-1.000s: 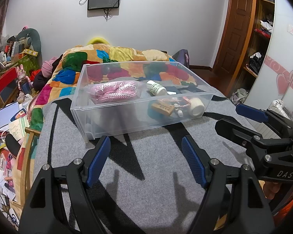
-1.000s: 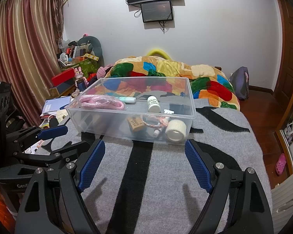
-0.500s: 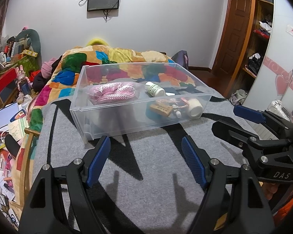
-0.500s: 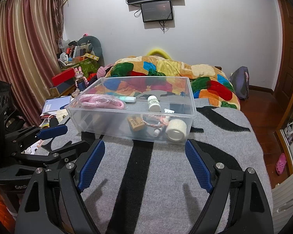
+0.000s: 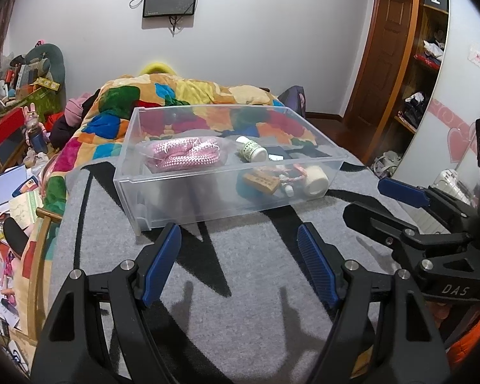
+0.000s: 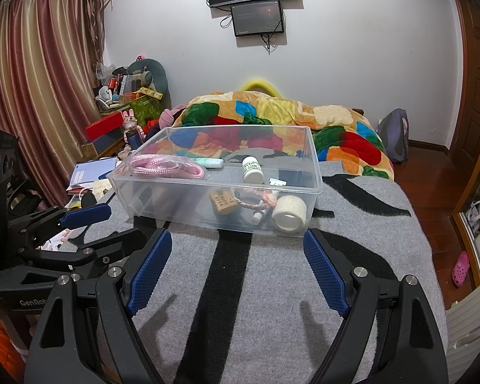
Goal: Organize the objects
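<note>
A cluttered bedroom: a grey blanket with black stripes (image 6: pixel 272 288) covers the near end of the bed, and a patchwork quilt (image 6: pixel 272 112) is bunched up behind it, below two dark screens on the white wall at the top of the frame. In the middle of the frame a clear plastic bin (image 5: pixel 208 198) sits on the blanket. Inside it a pink braided rope (image 5: pixel 185 155) lies toward the left, a small white bottle (image 6: pixel 252 169) near the centre, and in the front right corner a roll of white tape (image 6: pixel 288 212) beside a wooden tag (image 6: pixel 222 201) and a thin cord.

The left gripper (image 5: pixel 240 246) hangs at the bottom of its view with its blue pads spread wide, holding nothing and touching nothing; the bin's front wall is just beyond its tips. The right gripper (image 6: pixel 236 252) is likewise gaping and empty, its tips near the bin's front edge. Each gripper shows at the side of the other's view, low in the frame.

Compared with a second ago, the bin looks slightly closer and lower in the left view; the jaws are spread as before and the contents lie unchanged.
</note>
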Demonstrator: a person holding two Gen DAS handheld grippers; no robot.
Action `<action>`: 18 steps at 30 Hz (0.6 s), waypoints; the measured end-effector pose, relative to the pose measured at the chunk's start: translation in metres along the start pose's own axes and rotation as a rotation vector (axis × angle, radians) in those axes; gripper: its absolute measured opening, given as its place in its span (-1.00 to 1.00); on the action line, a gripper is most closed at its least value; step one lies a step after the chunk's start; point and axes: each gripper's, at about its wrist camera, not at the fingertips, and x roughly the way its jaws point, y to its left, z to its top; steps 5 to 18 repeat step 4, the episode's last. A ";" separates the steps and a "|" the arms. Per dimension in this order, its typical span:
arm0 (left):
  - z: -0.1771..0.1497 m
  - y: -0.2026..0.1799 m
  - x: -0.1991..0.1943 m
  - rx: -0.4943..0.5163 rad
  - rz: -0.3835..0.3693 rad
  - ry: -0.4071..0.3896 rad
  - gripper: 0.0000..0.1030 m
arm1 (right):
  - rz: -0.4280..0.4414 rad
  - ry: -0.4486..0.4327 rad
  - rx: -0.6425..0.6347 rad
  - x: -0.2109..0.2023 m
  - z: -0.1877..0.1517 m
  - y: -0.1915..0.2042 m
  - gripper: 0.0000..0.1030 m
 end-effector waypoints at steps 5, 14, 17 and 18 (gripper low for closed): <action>0.001 -0.002 -0.002 0.008 0.013 -0.011 0.46 | 0.001 0.000 -0.001 0.000 0.000 0.001 0.60; 0.001 -0.002 -0.002 0.008 0.013 -0.011 0.46 | 0.001 0.000 -0.001 0.000 0.000 0.001 0.60; 0.001 -0.002 -0.002 0.008 0.013 -0.011 0.46 | 0.001 0.000 -0.001 0.000 0.000 0.001 0.60; 0.001 -0.002 -0.002 0.008 0.013 -0.011 0.46 | 0.001 0.000 -0.001 0.000 0.000 0.001 0.60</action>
